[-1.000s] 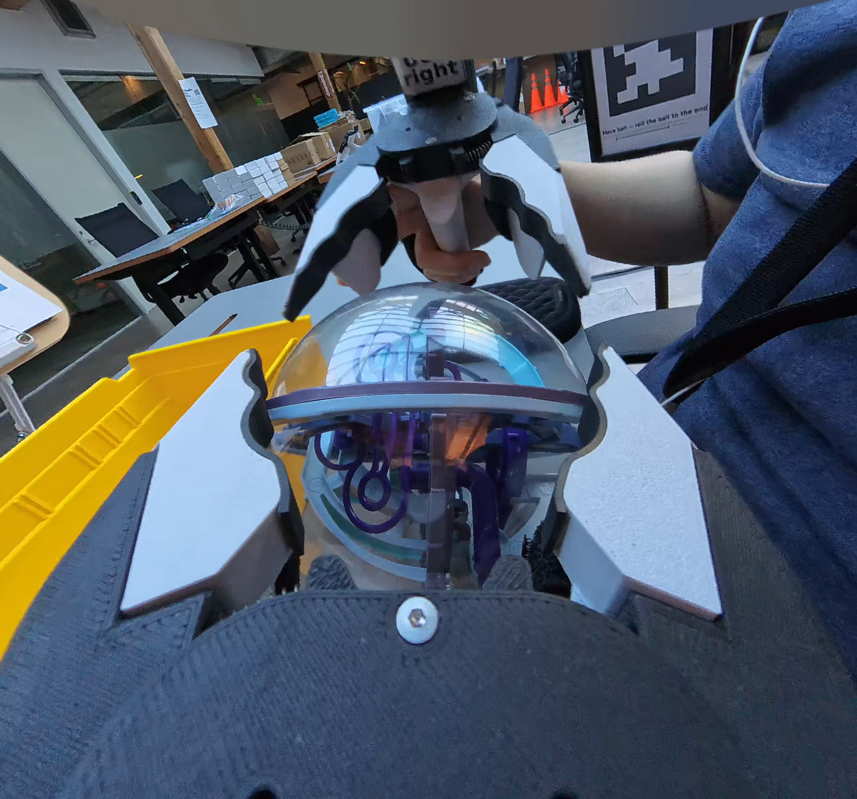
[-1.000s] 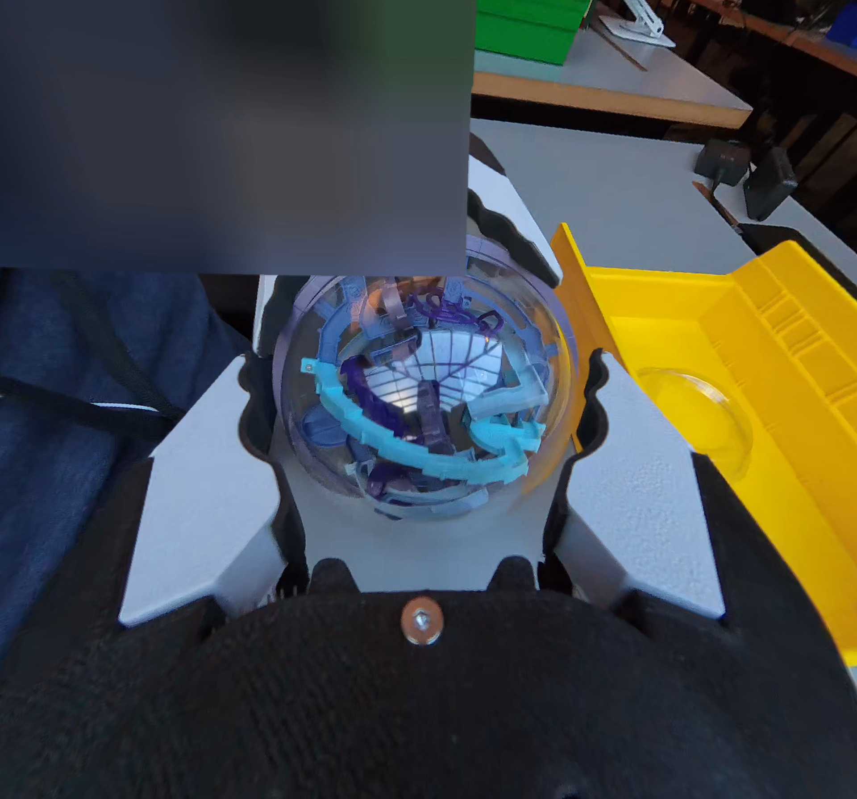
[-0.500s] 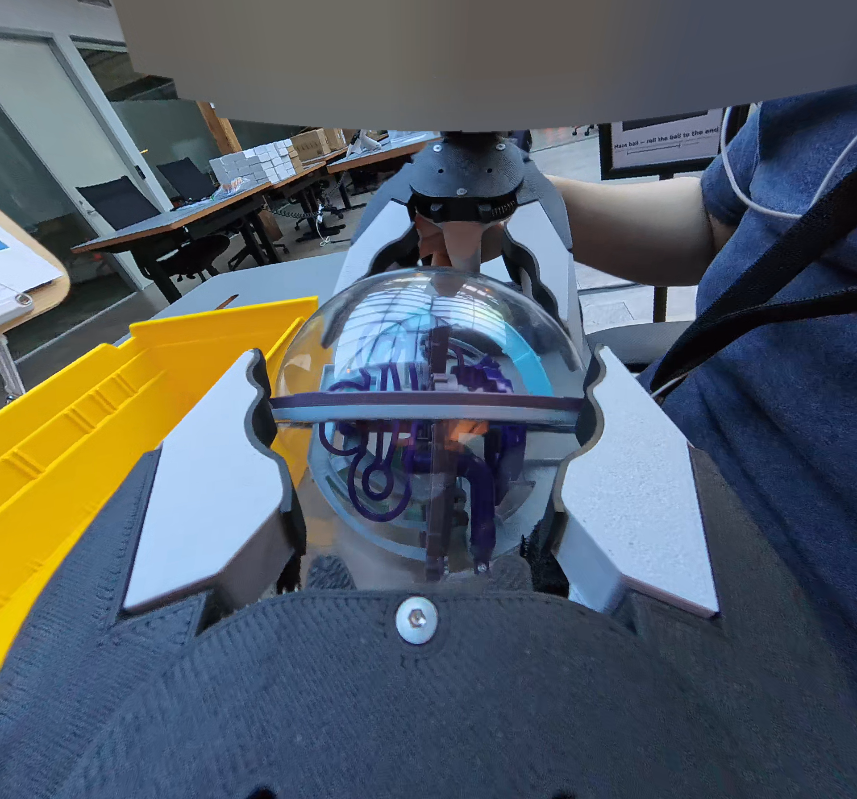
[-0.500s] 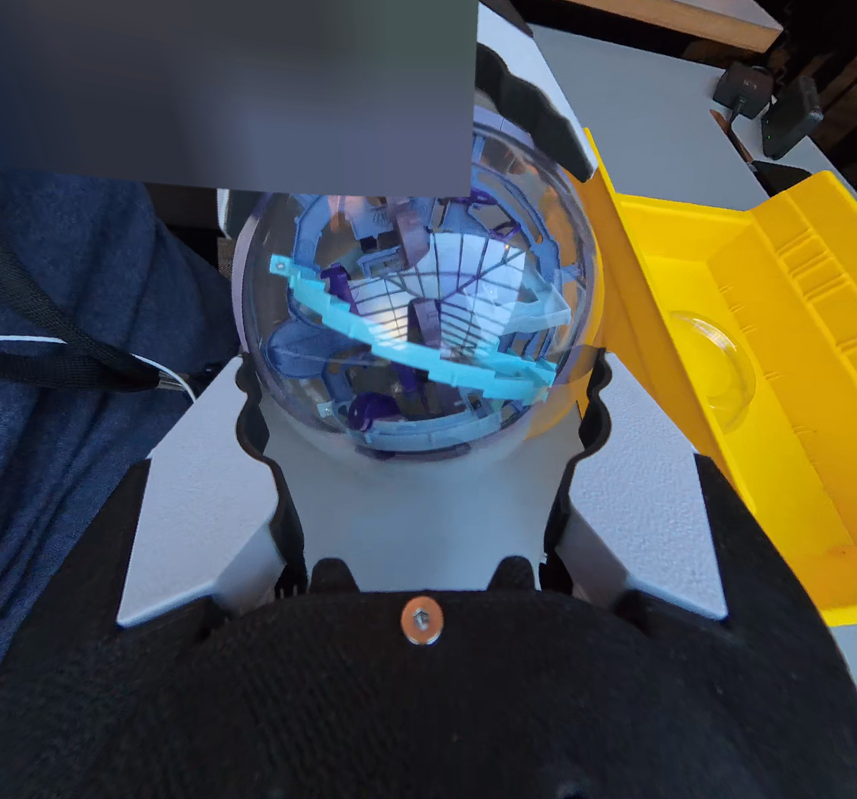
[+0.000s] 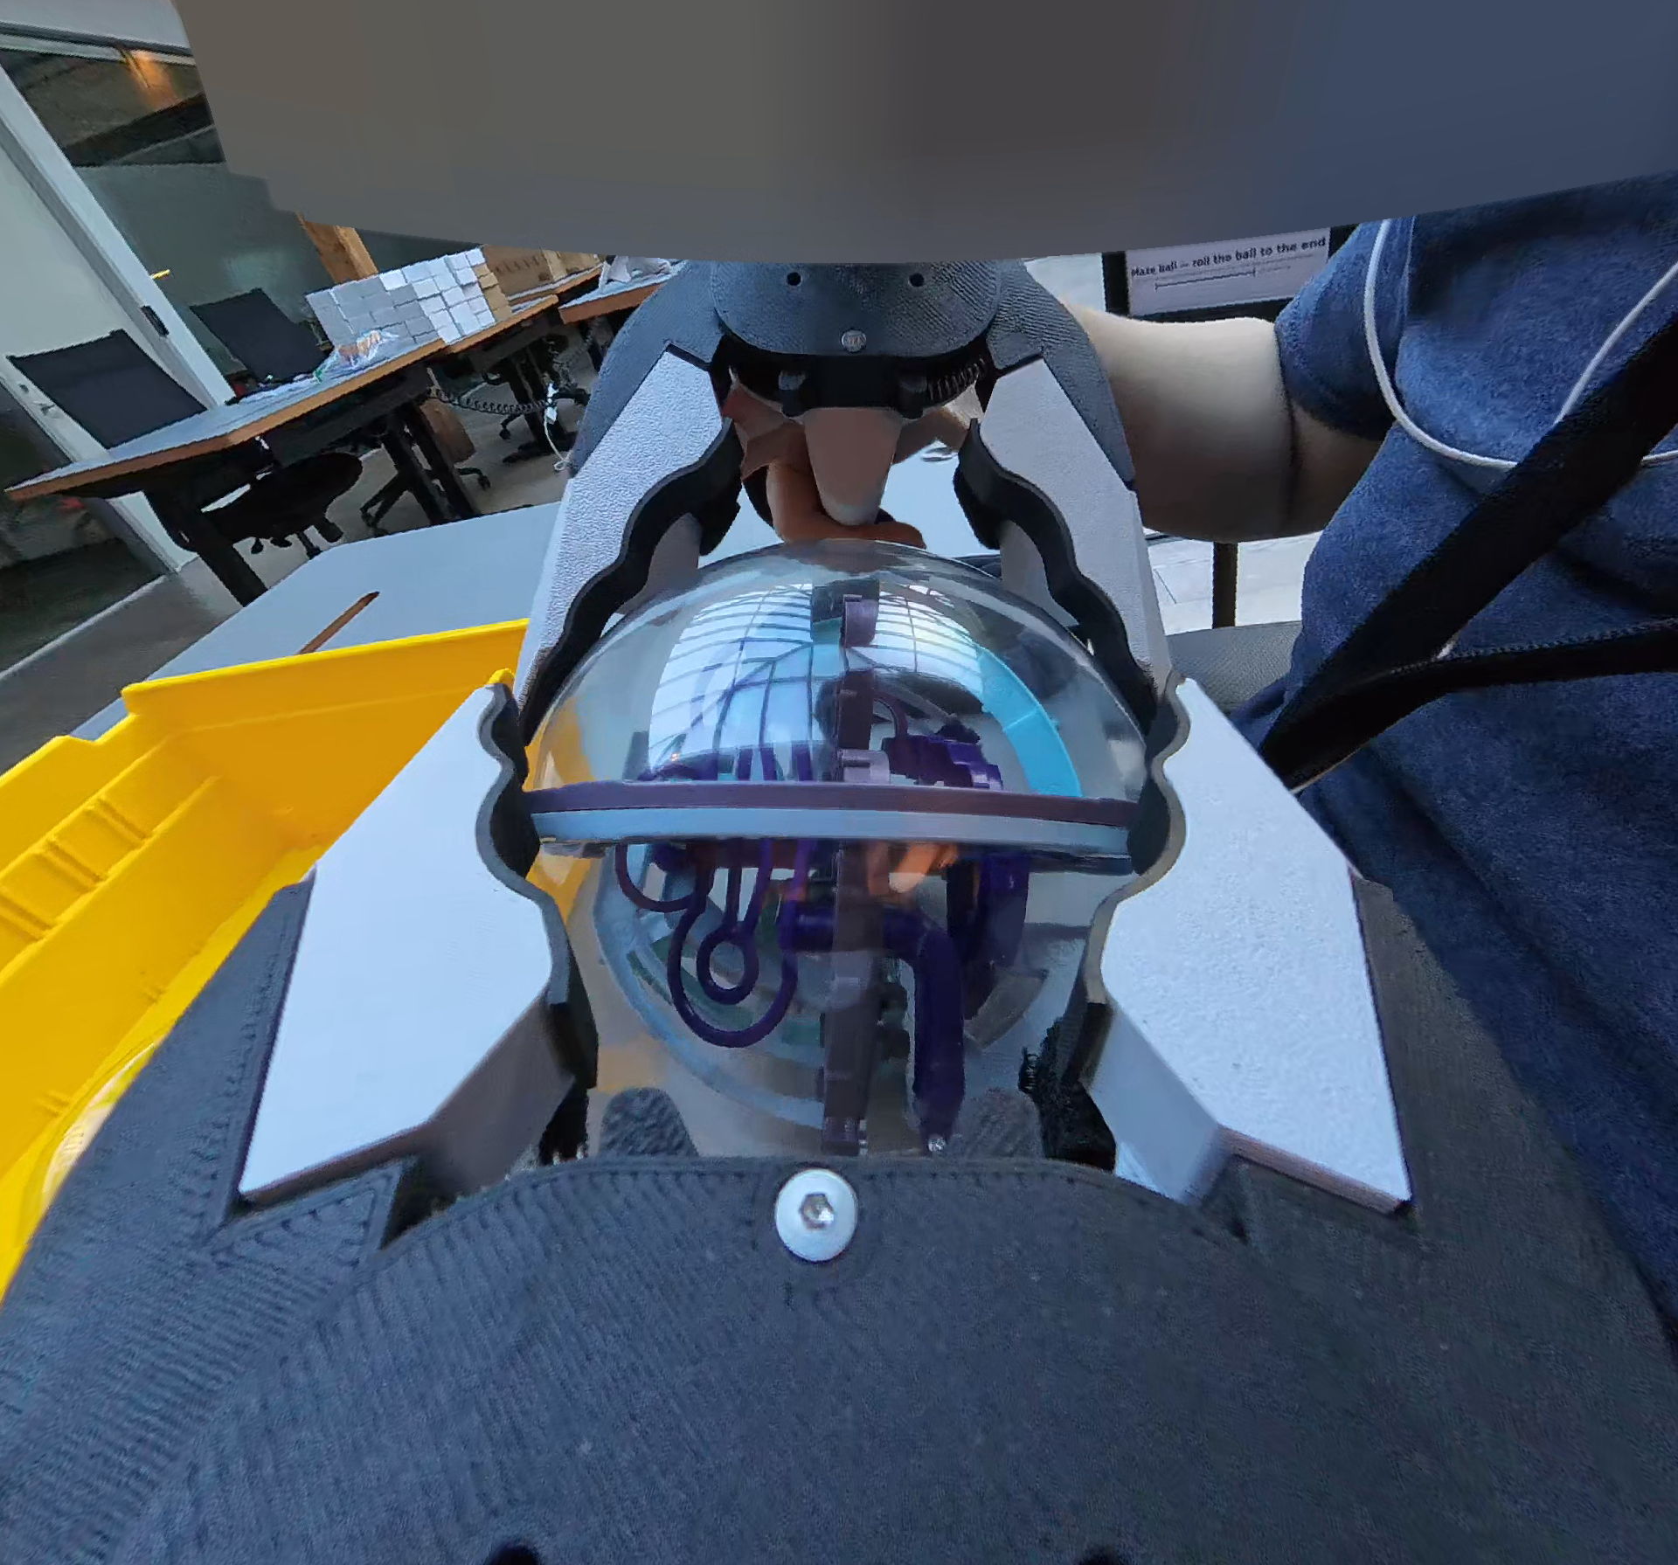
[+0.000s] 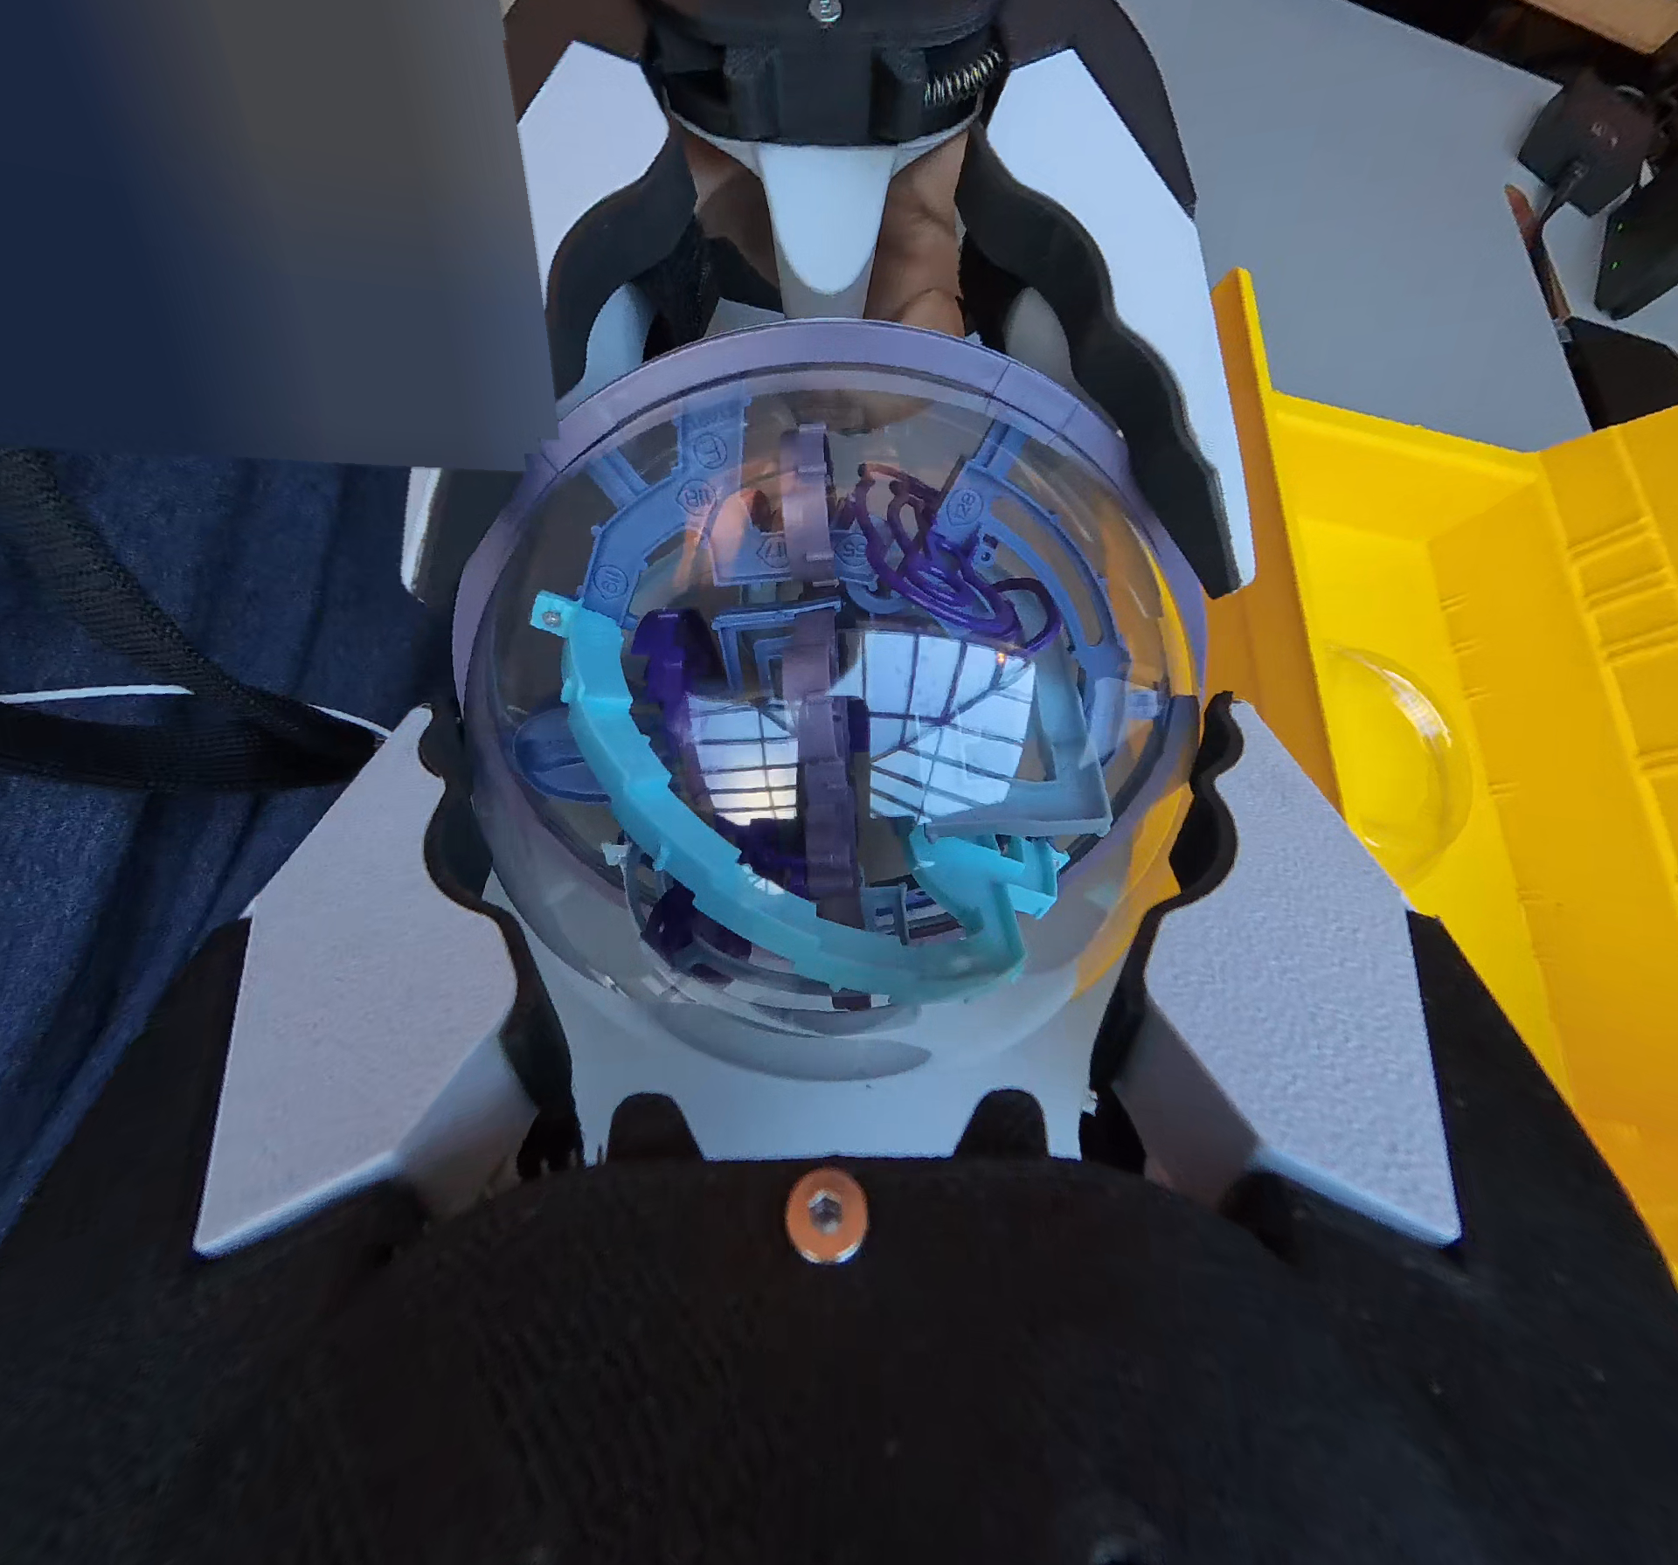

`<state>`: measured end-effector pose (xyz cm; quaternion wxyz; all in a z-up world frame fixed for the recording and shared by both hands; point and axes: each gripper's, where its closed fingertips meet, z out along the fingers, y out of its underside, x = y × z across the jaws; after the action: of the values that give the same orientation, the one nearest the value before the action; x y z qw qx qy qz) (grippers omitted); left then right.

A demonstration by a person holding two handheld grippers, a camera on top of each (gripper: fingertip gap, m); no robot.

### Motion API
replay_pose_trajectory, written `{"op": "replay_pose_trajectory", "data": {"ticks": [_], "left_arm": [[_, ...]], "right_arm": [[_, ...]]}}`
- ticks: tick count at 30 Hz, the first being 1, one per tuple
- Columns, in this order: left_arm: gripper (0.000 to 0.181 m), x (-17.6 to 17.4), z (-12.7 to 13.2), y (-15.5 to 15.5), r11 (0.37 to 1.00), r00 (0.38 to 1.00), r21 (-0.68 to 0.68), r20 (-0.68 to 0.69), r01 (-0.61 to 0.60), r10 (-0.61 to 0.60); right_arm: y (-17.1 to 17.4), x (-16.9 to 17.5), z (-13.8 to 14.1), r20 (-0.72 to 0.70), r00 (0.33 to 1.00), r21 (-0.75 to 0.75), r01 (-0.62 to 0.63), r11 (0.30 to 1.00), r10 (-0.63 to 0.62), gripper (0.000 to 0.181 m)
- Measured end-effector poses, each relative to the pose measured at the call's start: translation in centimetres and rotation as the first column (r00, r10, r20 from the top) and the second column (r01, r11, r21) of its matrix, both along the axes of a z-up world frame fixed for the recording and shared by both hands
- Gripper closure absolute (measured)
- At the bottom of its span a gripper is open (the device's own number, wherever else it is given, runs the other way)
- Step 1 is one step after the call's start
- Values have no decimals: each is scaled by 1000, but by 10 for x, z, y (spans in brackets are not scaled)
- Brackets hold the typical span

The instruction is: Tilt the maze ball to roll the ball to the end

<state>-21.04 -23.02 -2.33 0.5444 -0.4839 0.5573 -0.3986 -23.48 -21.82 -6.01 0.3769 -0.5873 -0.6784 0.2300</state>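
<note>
Two grippers: both clamp one maze ball, from opposite sides, off the table.
Yellow bin (image 5: 163,804): to the left gripper's left, just beside its left finger; a clear dome (image 6: 1385,763) lies inside.
Left gripper (image 5: 831,822): fingers pressed onto the sphere at its purple seam ring, one each side.
Right gripper (image 6: 831,804): fingers closed against the clear shell below the ring, facing the other tool.
Maze ball (image 5: 831,795): held between all four fingers, ring roughly level in the left wrist view.
Handling: likely light, rigid, slick plastic; the shell could slip or crack if squeezed hard.
Hold: the seam ring looks the safest purchase, notched in the finger scallops.
Small ball: I cannot tell where it sits.
</note>
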Motion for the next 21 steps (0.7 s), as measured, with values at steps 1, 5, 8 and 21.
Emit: {"op": "replay_pose_trajectory", "data": {"ticks": [1, 5, 8, 21], "left_arm": [[48, -2, 1, 0, 1000, 1000, -9, 7, 2, -2], [42, -21, -1, 10, 996, 999, -82, 17, -36, 37], [45, -36, -18, 15, 986, 998, -164, -47, -40, 33], [41, -9, -86, 10, 983, 936, -183, -349, -24, -42]], "right_arm": [[-1, 0, 0, -7, 1000, 5, -2, 1000, 2, 27], [0, 4, 0, -31, 999, -1, 11, 1000, -11, 27], [0, 9, 0, -68, 998, -5, 10, 1000, -11, 27], [-2, 29, 3, -181, 983, -16, 22, 1000, -25, 27]]}}
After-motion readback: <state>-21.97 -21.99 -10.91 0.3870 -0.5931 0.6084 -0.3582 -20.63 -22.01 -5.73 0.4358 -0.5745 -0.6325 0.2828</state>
